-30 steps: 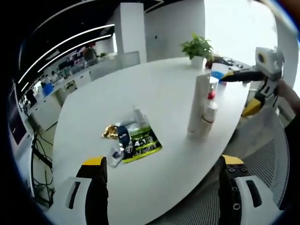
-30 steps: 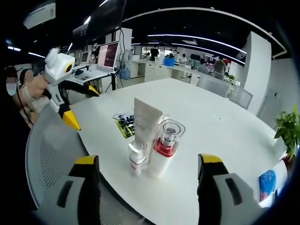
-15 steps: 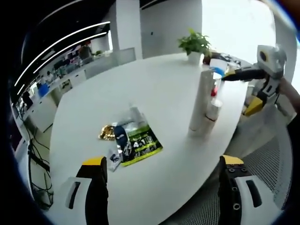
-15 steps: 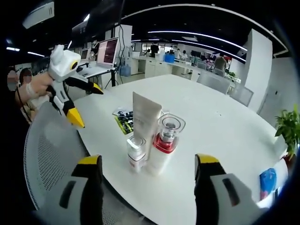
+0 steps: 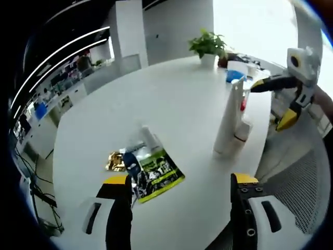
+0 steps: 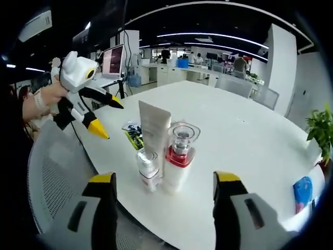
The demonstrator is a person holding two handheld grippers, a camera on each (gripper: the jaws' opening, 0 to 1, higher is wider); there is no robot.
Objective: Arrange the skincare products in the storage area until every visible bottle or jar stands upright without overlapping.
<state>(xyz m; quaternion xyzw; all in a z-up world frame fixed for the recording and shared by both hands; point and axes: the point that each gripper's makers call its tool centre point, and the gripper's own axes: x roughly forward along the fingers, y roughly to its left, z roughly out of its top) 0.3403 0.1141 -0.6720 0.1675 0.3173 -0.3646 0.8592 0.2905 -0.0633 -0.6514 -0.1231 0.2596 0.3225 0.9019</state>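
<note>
Tube (image 6: 154, 131), red-collared bottle (image 6: 179, 162), small jar (image 6: 148, 167) standing upright, clustered near bench (image 6: 250, 146) edge. Sachets (image 5: 151, 166) lying flat, overlapping, remaining to sort. Left tool (image 5: 179, 208) and right tool (image 6: 161, 200) both gaping wide, carrying nothing.

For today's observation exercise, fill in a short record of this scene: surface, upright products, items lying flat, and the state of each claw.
surface: white table
upright products: white tube, red-banded bottle and small bottle, grouped near the table edge
lying flat: green sachet among loose packets, apart from the group
left claw: open, holding nothing, above the sachets
right claw: open, holding nothing, facing the group
</note>
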